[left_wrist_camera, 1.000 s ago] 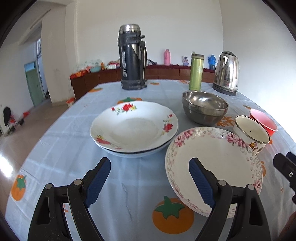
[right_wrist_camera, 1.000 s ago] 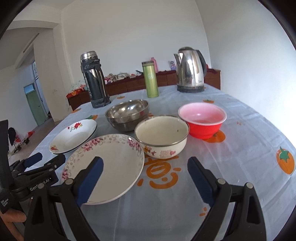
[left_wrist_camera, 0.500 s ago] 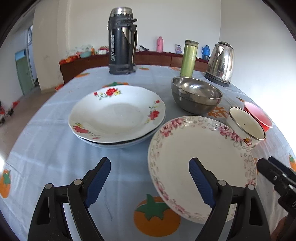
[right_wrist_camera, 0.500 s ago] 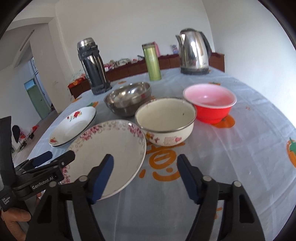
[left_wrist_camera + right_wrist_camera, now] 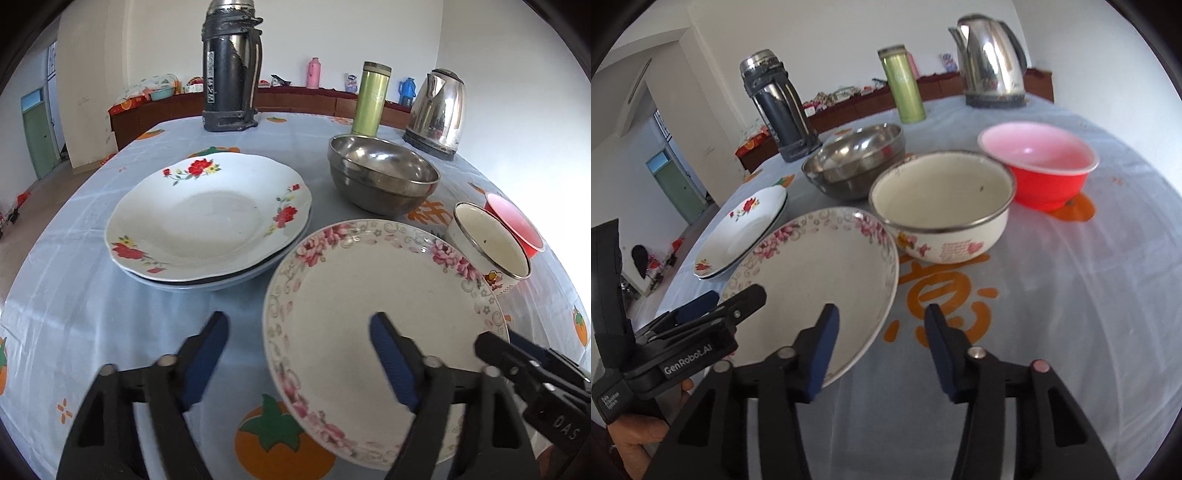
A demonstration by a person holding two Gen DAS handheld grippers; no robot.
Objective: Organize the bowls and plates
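A pink-flowered plate (image 5: pixel 369 295) lies on the tablecloth, also in the right wrist view (image 5: pixel 816 273). My left gripper (image 5: pixel 295 354) is open, its jaws astride the plate's left rim. My right gripper (image 5: pixel 881 336) is open, narrower, astride the plate's right rim. A red-flowered plate (image 5: pixel 207 214) rests on a second plate to the left (image 5: pixel 738 229). Behind stand a steel bowl (image 5: pixel 382 177) (image 5: pixel 857 162), a cream enamel bowl (image 5: pixel 487 251) (image 5: pixel 942 199) and a red bowl (image 5: pixel 517 229) (image 5: pixel 1039 162).
A black thermos (image 5: pixel 231 66), a green flask (image 5: pixel 373 98) and a steel kettle (image 5: pixel 437 110) stand at the table's far side. The table edge drops off at left to the floor. A low cabinet (image 5: pixel 295 103) runs along the back wall.
Both grippers have moved closer to the pink-flowered plate and now straddle its rim. The right gripper's jaws have narrowed. The dishes have not moved.
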